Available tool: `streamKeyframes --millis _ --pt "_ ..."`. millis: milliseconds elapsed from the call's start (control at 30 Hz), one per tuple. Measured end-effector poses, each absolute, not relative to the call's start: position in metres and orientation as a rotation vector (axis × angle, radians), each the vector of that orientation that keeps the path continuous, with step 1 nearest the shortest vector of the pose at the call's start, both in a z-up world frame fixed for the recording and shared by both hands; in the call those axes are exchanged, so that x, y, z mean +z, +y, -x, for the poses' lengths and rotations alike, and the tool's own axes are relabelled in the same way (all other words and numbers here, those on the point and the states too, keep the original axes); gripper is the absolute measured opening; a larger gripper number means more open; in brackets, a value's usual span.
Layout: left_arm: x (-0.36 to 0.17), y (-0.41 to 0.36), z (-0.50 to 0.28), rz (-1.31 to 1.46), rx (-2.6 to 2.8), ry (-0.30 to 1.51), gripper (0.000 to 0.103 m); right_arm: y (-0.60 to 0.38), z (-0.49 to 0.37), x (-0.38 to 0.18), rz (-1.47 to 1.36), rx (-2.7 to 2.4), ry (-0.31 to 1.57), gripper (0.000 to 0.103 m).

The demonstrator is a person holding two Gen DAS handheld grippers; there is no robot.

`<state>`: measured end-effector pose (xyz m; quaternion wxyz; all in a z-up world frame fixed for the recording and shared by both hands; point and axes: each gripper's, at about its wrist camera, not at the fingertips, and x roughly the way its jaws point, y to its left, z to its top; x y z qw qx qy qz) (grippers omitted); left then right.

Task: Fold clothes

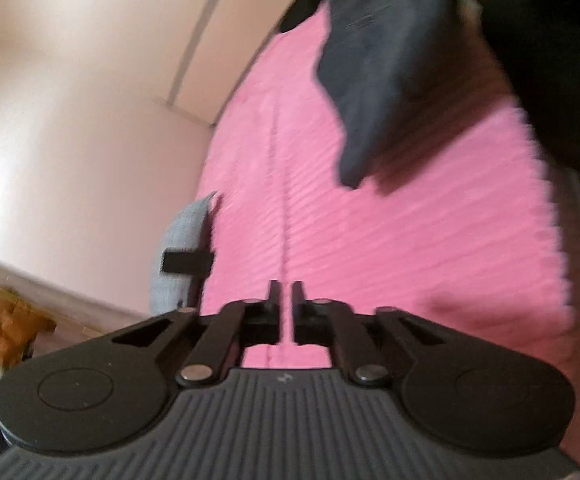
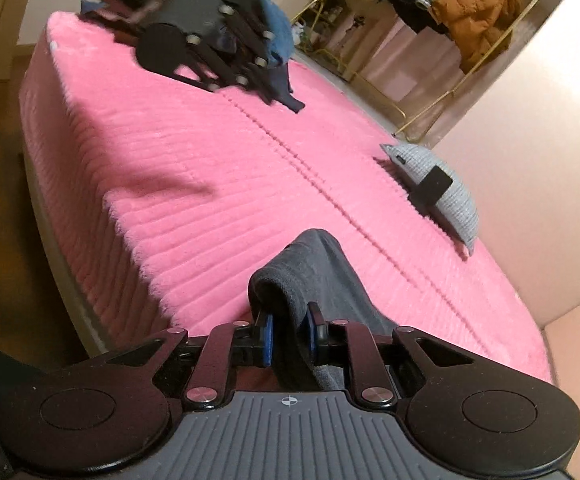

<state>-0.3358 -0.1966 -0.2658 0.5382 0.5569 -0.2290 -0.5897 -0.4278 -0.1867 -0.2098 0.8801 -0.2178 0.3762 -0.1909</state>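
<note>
Cloth fills the right gripper (image 2: 290, 328): its two blue-padded jaws are clamped on a rolled fold of the dark grey garment (image 2: 330, 264), which sits at the near edge of the pink bed (image 2: 209, 184) and trails away under the tool to the right. From the left wrist view the same garment hangs blurred above the bed cover and narrows to a loose tip. Its long axis therefore seems to run close to upright, with the pinched fold on top and the free end pointing down at the cover.

The left gripper (image 1: 285, 294) has its jaws drawn nearly together with nothing between them; bare pink cover shows through the slit. The step in hand looks like spreading the garment out for folding, and one pinch point will not do that well. The empty tool would best part its jaws and take a second hem or corner well apart from the first, so the cloth can be stretched flat and laid along the bed's centre seam.

Farther on, a grey cushion (image 2: 450, 196) lies by the bed's right edge. At the far left corner a pile of clothes (image 2: 277, 40) waits. Beyond the bed stands a clothes rack (image 2: 478, 12).
</note>
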Motion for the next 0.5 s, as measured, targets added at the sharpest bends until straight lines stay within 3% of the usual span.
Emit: streamKeyframes --millis 67,100,267,300,400,500 --pt "-0.277 -0.197 0.346 -1.34 -1.459 -0.59 0.025 -0.184 0.432 -0.21 0.458 -0.395 0.78 0.014" --pt "-0.283 -0.204 0.354 -1.343 -1.484 -0.618 0.039 -0.183 0.433 -0.21 0.459 -0.393 0.78 0.014" --pt "-0.314 -0.254 0.386 -1.394 -1.605 -0.826 0.05 -0.181 0.437 -0.207 0.475 -0.391 0.78 0.014" --pt "-0.32 -0.264 0.389 -1.42 -1.621 -0.866 0.049 -0.181 0.437 -0.208 0.48 -0.39 0.783 0.014" --pt "-0.329 -0.286 0.393 -1.473 -1.654 -0.898 0.013 -0.182 0.436 -0.209 0.485 -0.383 0.786 0.014" --pt "-0.321 -0.287 0.389 -1.441 -1.652 -0.835 0.009 -0.184 0.435 -0.21 0.483 -0.374 0.785 0.014"
